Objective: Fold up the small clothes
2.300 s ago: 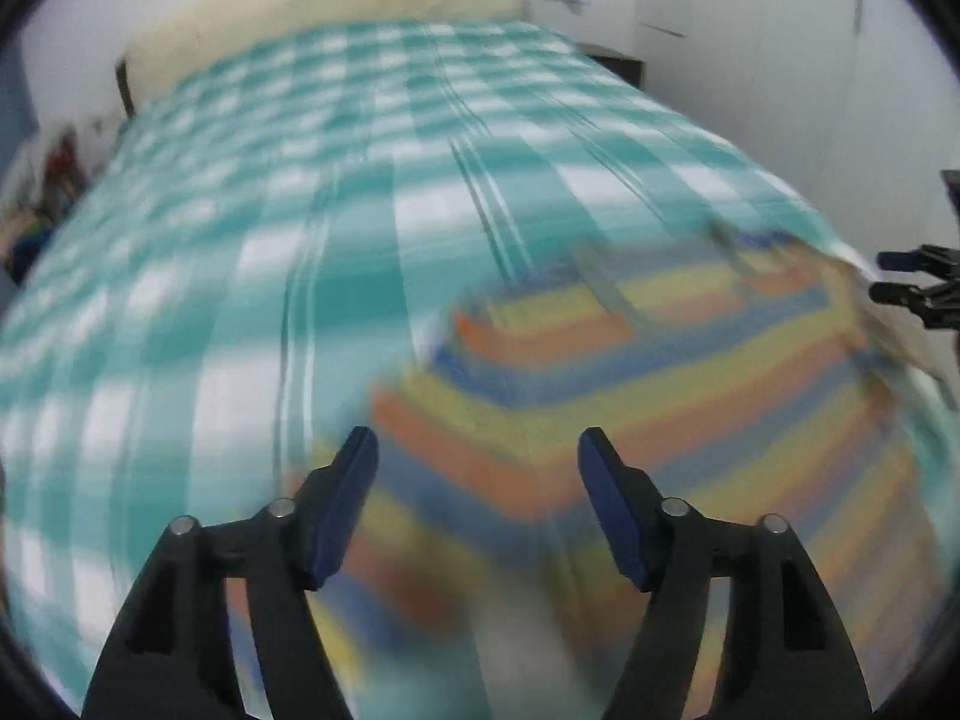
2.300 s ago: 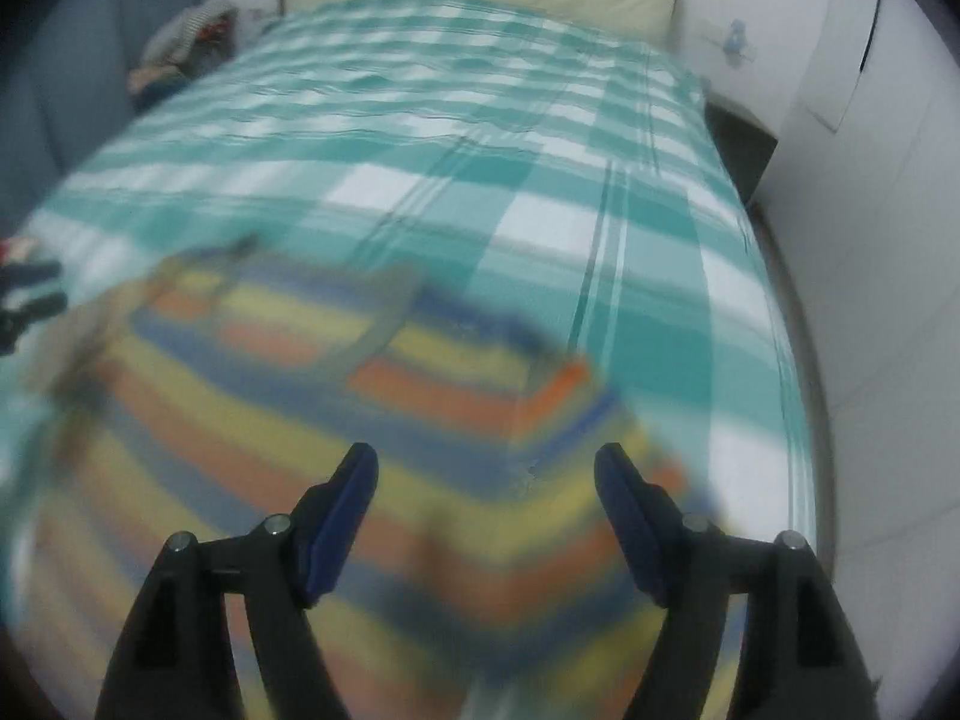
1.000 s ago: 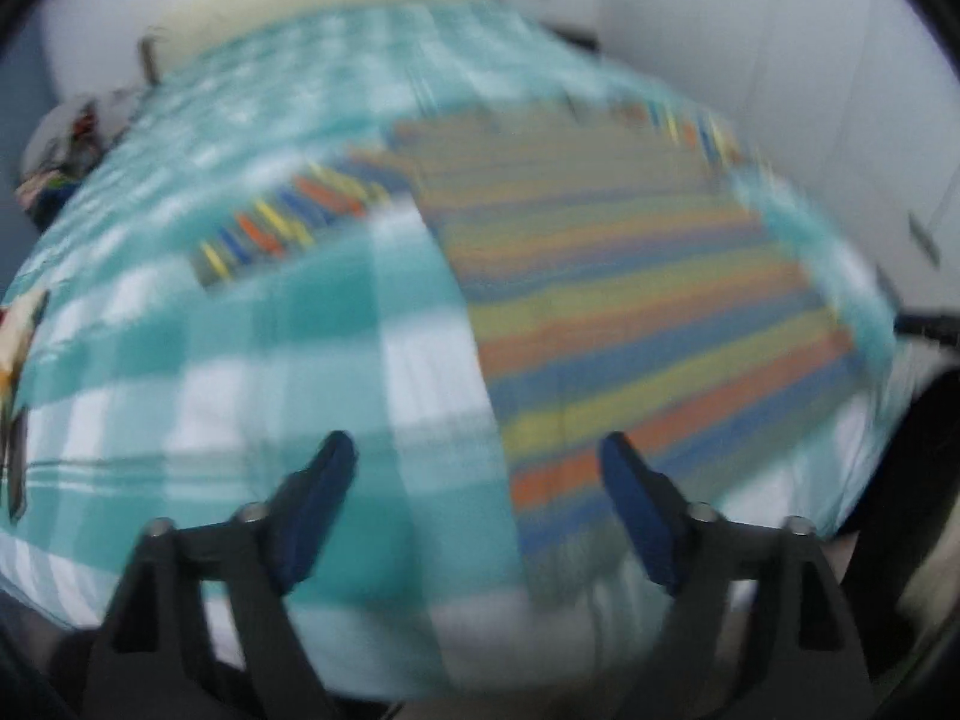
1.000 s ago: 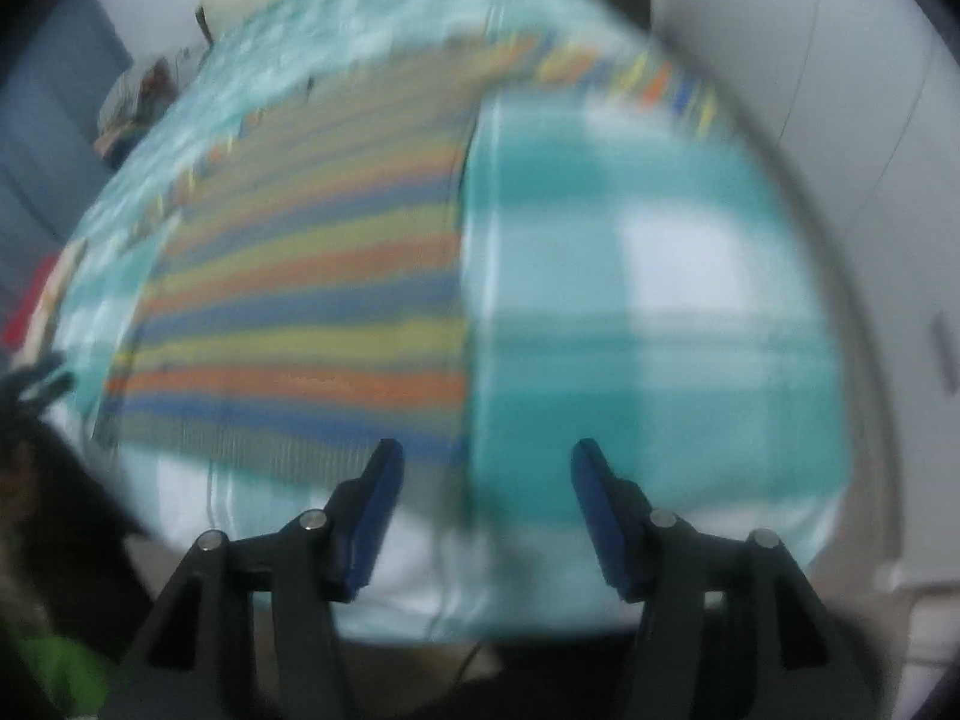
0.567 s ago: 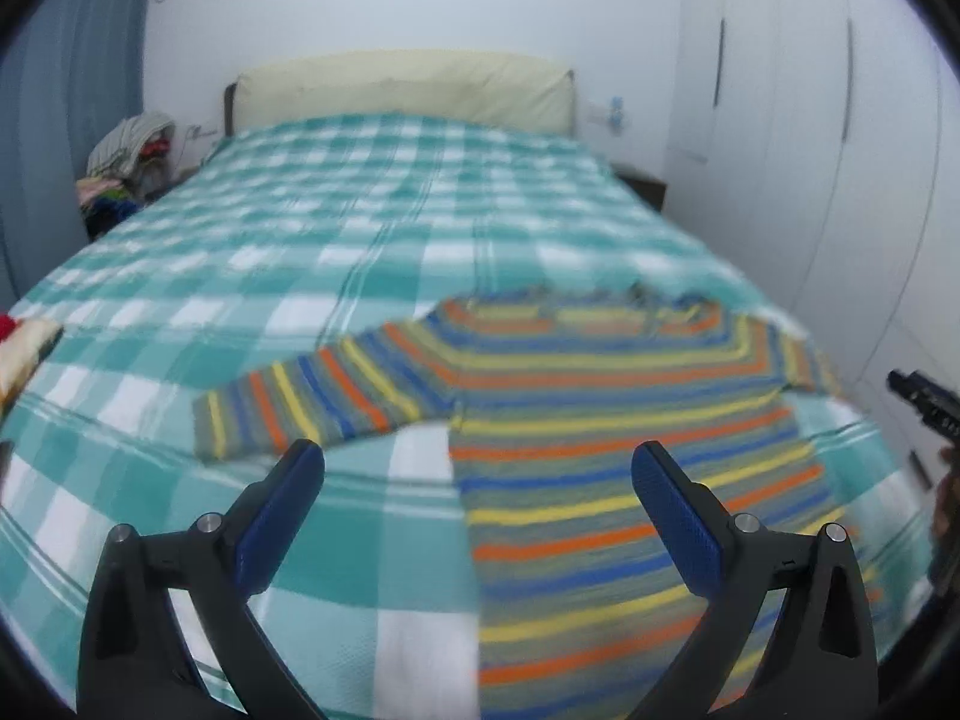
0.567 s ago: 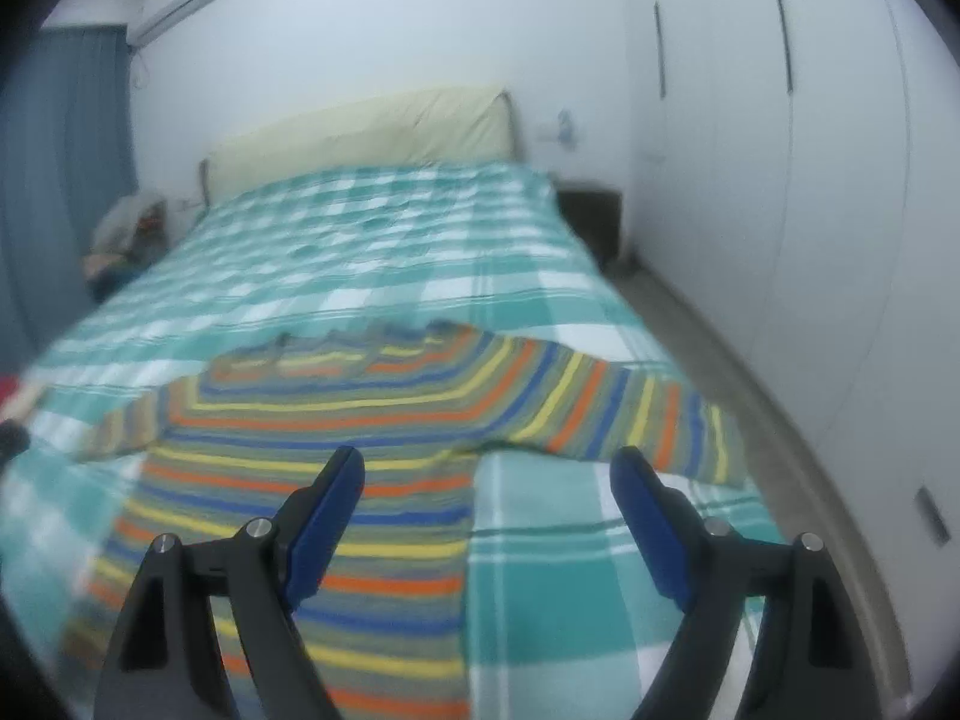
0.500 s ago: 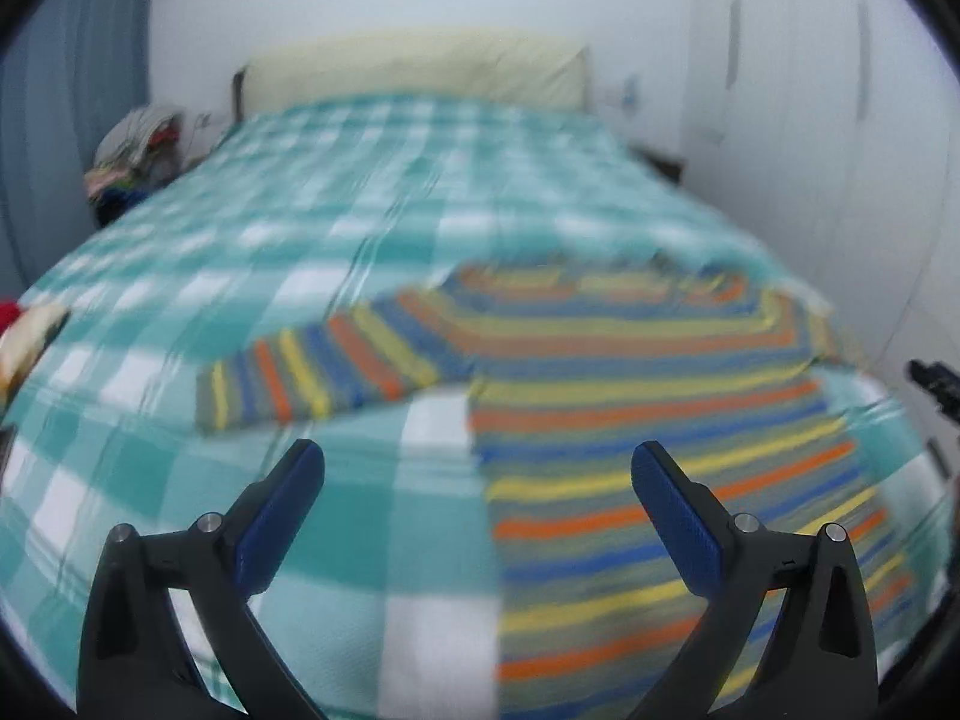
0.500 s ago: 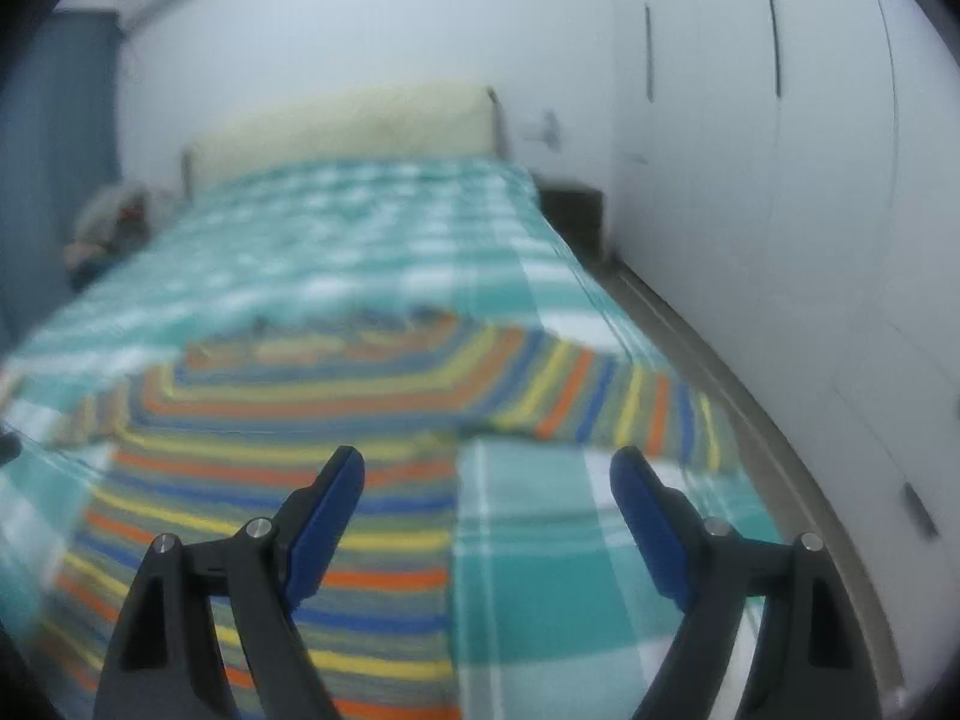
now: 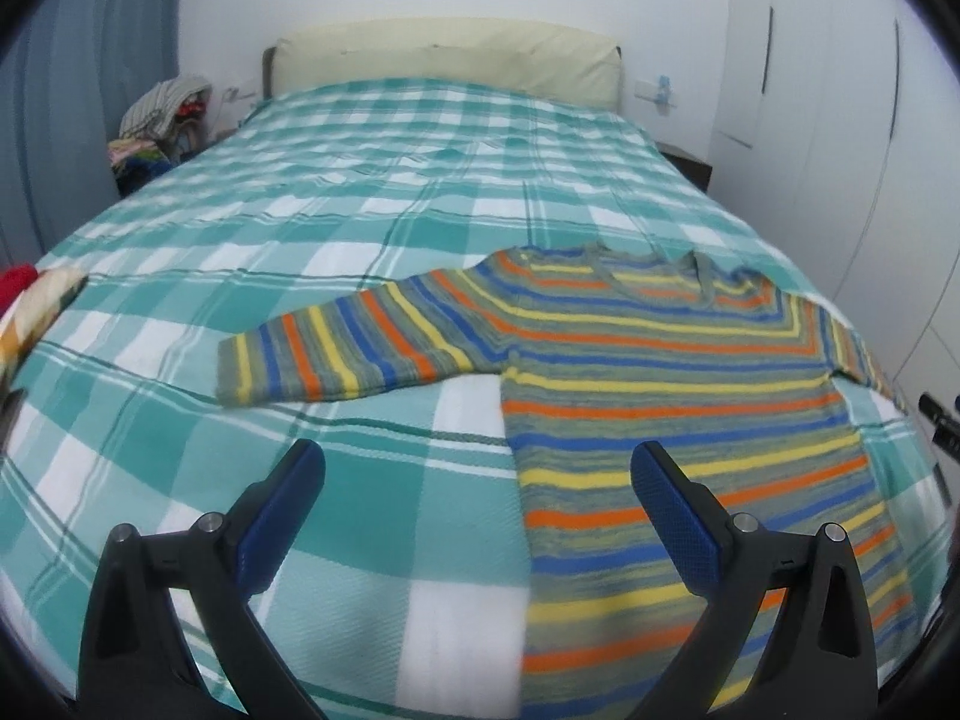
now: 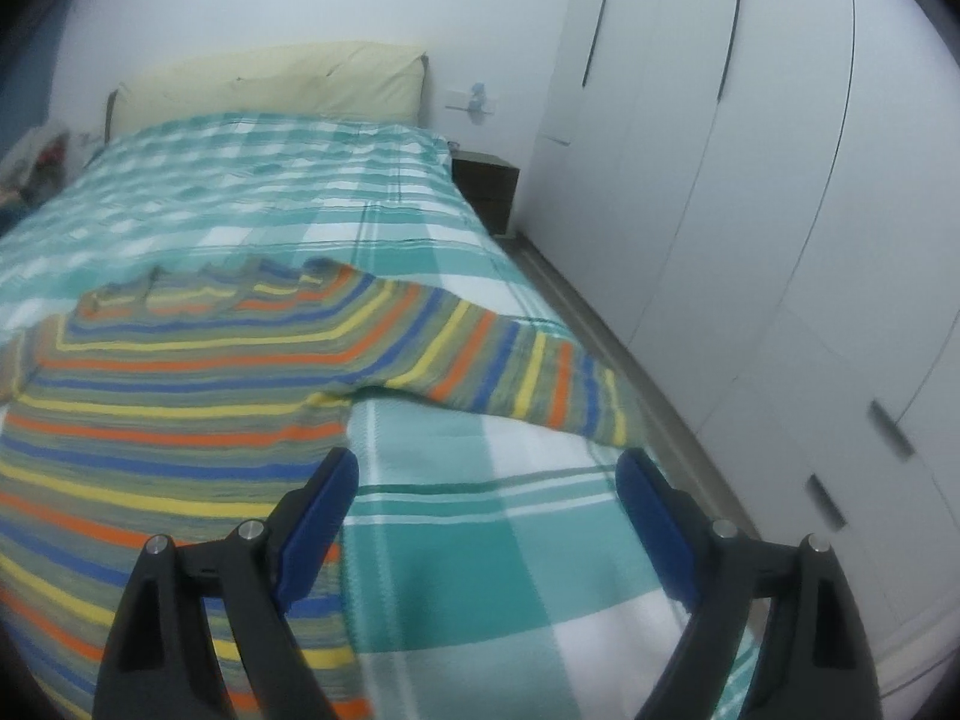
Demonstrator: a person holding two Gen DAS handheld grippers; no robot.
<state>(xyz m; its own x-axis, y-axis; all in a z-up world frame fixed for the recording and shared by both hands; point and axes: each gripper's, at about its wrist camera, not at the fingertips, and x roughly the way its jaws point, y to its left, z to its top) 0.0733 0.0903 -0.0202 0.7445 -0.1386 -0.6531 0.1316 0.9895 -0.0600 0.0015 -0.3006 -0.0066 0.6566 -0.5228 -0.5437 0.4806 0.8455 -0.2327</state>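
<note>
A small striped sweater in orange, yellow, blue and grey lies flat on the green checked bedspread, both sleeves spread out, neck toward the headboard. My left gripper is open and empty, held above the bedspread near the sweater's lower left side, below its left sleeve. In the right wrist view the sweater lies to the left. My right gripper is open and empty, above the bedspread below the right sleeve.
A cream headboard pillow lies at the far end. A heap of clothes sits beside the bed's far left. White wardrobe doors and a dark nightstand line the right side. Folded fabric lies at the left edge.
Both grippers let go of the sweater, which now lies spread flat on the bed. They pulled back, opened wider, and the views steadied from blur.
</note>
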